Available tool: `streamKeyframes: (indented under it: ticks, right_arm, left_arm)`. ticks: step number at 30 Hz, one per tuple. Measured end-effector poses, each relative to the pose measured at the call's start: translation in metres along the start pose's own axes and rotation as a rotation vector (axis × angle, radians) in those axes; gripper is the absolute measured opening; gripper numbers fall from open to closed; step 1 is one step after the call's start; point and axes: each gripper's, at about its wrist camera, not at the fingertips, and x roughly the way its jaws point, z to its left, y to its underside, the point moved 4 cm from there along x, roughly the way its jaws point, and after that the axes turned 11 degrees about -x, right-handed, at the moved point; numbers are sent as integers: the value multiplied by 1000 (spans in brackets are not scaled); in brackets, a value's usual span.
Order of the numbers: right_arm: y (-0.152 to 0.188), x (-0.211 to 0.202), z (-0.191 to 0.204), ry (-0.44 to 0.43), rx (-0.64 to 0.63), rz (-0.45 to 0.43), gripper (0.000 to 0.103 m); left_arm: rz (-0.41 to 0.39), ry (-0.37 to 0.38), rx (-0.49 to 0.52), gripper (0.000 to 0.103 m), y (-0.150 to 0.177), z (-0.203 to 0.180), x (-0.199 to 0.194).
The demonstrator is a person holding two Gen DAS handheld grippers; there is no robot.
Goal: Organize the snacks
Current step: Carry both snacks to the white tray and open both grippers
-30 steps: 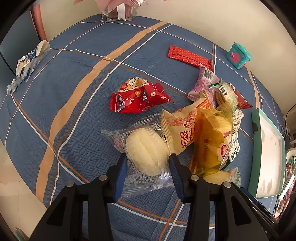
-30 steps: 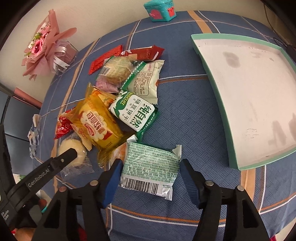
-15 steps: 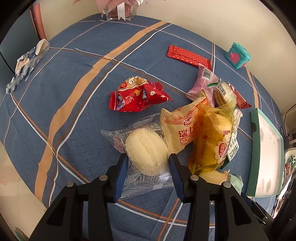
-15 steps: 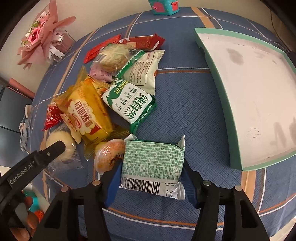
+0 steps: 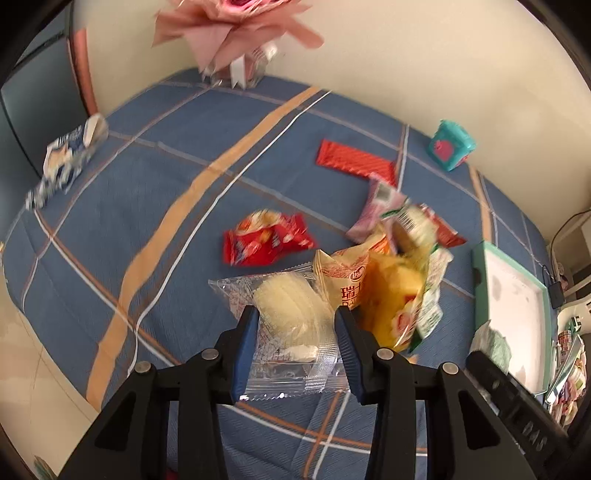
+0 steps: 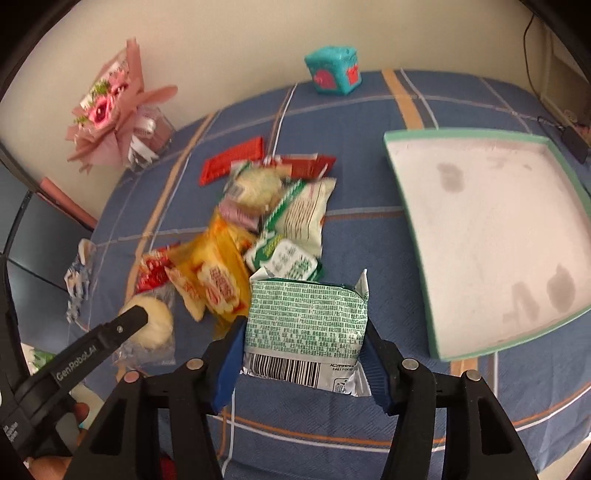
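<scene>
Snack pile (image 5: 399, 266) motion-blurred, labels unreadable, bouquet (image 5: 236, 33) cut off at top edge

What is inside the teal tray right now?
Nothing: the tray shows only its bare whitish floor with a few dark smudges. No snack lies in it. Its near right corner runs out of the right wrist view, so that bit cannot be checked.

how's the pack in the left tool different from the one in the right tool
The clear pack shows its pale round cake; the green pack is opaque, printed with text and a barcode. The clear pack is rounded and soft-looking; the green pack is flat and squarish. Both are clamped, one in the left tool, one in the right tool.
</scene>
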Motion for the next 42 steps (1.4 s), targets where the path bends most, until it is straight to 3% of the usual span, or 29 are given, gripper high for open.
streamKeyframes:
  ticks: [8, 15, 23, 26, 33, 38, 42]
  right_arm:
    - [-21, -10, -60, 122, 134, -56, 61]
    - [-17, -16, -110, 160, 250, -59, 61]
    - [-20, -10, -122, 149, 290, -64, 61]
    - [-24, -10, -120, 142, 278, -70, 61]
    - [-34, -9, -138, 161, 293, -84, 61]
    - [-42, -10, -172, 214, 339, -100, 62]
    - [-49, -9, -204, 267, 369, -108, 63]
  left_arm:
    - [-42, 34, 70, 44, -17, -39, -15]
    - [-51, 50, 60, 44, -21, -38, -17]
    - [-65, 22, -29, 44, -30, -10, -18]
    - [-82, 10, -8, 44, -32, -18, -22]
    - [-77, 140, 206, 44, -24, -134, -22]
    - [-40, 222, 361, 44, 3, -228, 6]
    - [-15, 255, 440, 44, 22, -273, 34]
